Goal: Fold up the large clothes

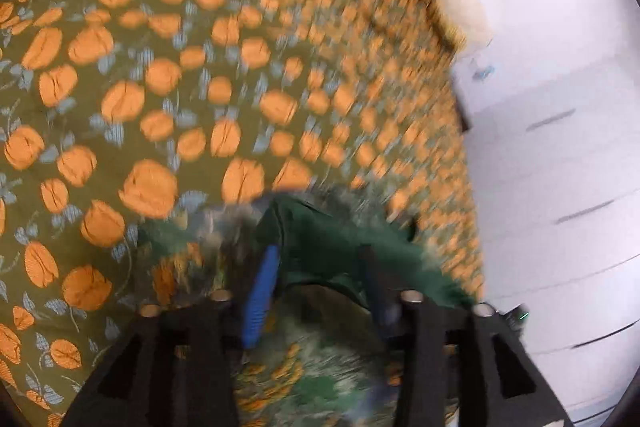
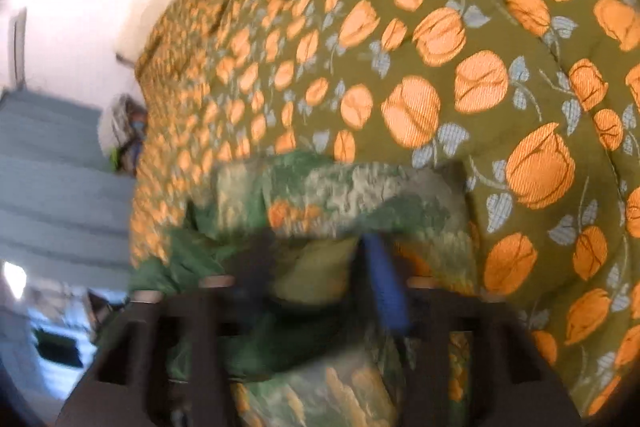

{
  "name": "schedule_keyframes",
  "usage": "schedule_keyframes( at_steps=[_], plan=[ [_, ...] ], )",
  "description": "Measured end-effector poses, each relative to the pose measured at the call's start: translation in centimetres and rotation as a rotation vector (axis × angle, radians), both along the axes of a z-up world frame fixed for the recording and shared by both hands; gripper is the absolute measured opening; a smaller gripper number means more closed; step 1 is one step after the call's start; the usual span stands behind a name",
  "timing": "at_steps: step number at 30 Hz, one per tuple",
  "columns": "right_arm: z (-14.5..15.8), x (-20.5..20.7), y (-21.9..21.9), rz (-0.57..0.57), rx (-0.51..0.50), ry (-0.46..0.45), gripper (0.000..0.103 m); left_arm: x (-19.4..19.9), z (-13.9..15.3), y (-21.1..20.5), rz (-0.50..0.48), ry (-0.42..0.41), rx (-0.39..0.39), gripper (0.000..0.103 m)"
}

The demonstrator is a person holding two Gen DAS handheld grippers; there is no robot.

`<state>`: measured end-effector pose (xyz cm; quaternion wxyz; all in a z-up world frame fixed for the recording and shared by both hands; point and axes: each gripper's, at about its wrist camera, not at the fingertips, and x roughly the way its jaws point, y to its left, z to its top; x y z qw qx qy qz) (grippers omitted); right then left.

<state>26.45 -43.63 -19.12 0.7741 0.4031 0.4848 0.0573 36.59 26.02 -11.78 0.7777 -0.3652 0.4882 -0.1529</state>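
Two grippers show, one in each wrist view, and both hang over the same olive bedspread (image 1: 168, 75) printed with orange tulips and grey-blue leaves (far too many blooms to count, and the far rows are smeared by blur). One dark green garment (image 1: 320, 243) with a pale green and orange print lies on that bedspread, bunched up right at the fingertips in both views; whether it is a single piece or more than one cannot be told from the folds. The left gripper (image 1: 318, 259) has its jaws apart, a blue finger (image 1: 262, 295) on the left side of its view and a dark one on the right, with a plain green fold of the garment lying between them; the pads do not appear to press on it, though blur makes the contact hard to judge. The right gripper (image 2: 320, 259) has its jaws spread wider, a dark finger on the left of its view and a blue finger (image 2: 388, 287) on the right, with the printed cloth (image 2: 344, 195) heaped between and beyond them, apparently loose. One white chest of drawers (image 1: 560, 167) stands beside the bed in the left view, showing about five drawer fronts. No brand, label or writing can be read anywhere.
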Motion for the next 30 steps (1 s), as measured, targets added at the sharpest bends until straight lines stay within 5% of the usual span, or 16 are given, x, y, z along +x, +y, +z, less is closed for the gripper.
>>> schedule_keyframes(
  at_steps=[3,6,10,15,17,18,19,20,21,27,30],
  plan=[
    [1.3,-0.3,-1.4,-0.069,0.045,-0.058,0.093,-0.8,2.4,2.3,0.034,-0.068,-0.057,0.067],
    [3.3,-1.0,-1.9,-0.068,0.041,-0.105,0.097,-2.2,3.3,2.7,-0.054,-0.117,-0.041,0.07],
    [5.3,-2.2,0.5,0.113,-0.125,-0.14,0.098,-4.1,0.3,-0.5,-0.244,-0.072,0.051,0.072],
    [3.9,-1.9,6.7,0.341,-0.401,-0.119,0.097,-3.4,-3.6,-5.7,-0.249,-0.043,0.157,0.07],
    [3.0,-1.2,8.7,0.342,-0.444,-0.111,0.081,-3.0,-3.5,-7.4,-0.232,-0.077,0.205,0.048],
    [2.6,-0.9,9.5,0.349,-0.445,-0.105,0.064,-2.8,-3.5,-7.8,-0.236,-0.067,0.222,0.0],
    [2.3,-0.7,10.3,0.349,-0.481,-0.085,0.052,-2.7,-3.6,-8.1,-0.23,-0.048,0.243,0.0],
    [2.2,-0.6,11.0,0.346,-0.544,-0.068,0.022,-2.7,-3.3,-8.1,-0.213,-0.051,0.278,0.0],
    [2.4,-0.6,11.2,0.339,-0.583,-0.062,0.013,-2.9,-2.4,-8.1,-0.194,-0.079,0.329,0.0],
    [7.9,-1.7,10.6,0.256,-0.73,-0.225,0.01,-3.8,4.0,-5.7,-0.006,-0.276,0.462,0.0],
    [8.9,-1.0,11.0,0.249,-0.756,-0.265,0.01,-3.0,3.1,-4.6,-0.022,-0.212,0.358,0.0]
  ],
)
